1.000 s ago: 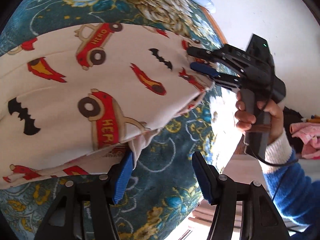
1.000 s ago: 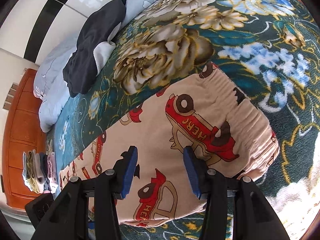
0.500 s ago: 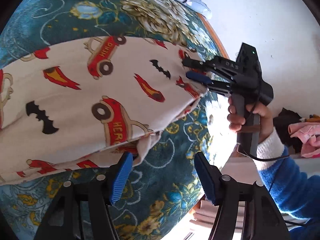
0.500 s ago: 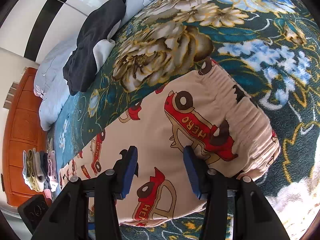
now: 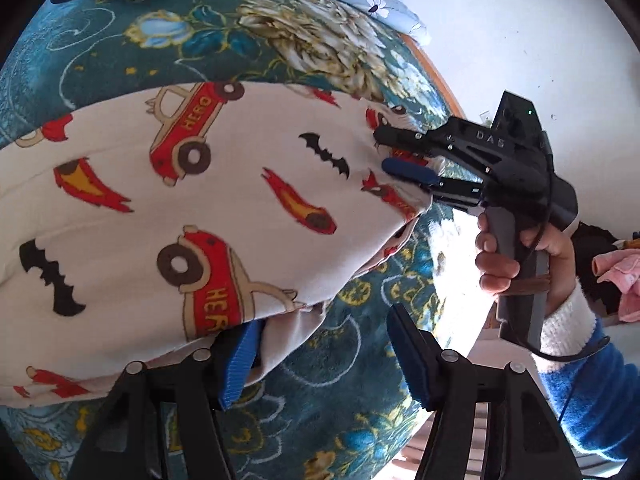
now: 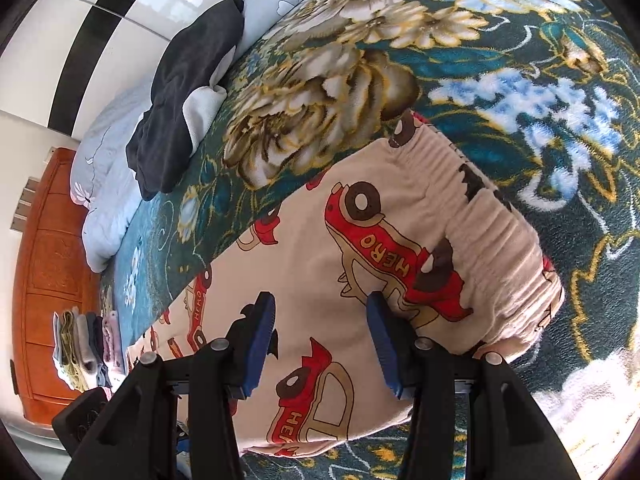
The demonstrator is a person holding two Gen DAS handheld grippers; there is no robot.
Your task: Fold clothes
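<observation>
1. Nearest the left-wrist camera, the left tool (image 5: 326, 354) stands spread, its ribbed blue pads wide apart. One pad touches the near edge of the car-print trousers (image 5: 172, 216); nothing is pinched. A second ago the cloth's corner lay just beside that pad; now the edge laps over it, so this tool seems to be closing in for a hold.
2. In its own view, the right tool (image 6: 320, 344) is also spread and hovers over the trousers near the gathered elastic waistband (image 6: 492, 216). Its place has hardly changed over the last second.
3. Seen from the left wrist, the right tool reaches in at the garment's far corner, gripped by the right hand (image 5: 520, 268).
4. The trousers lie flat on the bed, doubled lengthwise, in soft cream knit printed with red cars, flames and black bats. I judge the next fold has not begun.
5. Beneath them, the plush teal floral blanket (image 6: 520, 60) looks thick and grippy.
6. Further off lie a crumpled dark garment (image 6: 188, 80) and, by the wooden headboard (image 6: 48, 280), a stack of folded clothes (image 6: 88, 348).
</observation>
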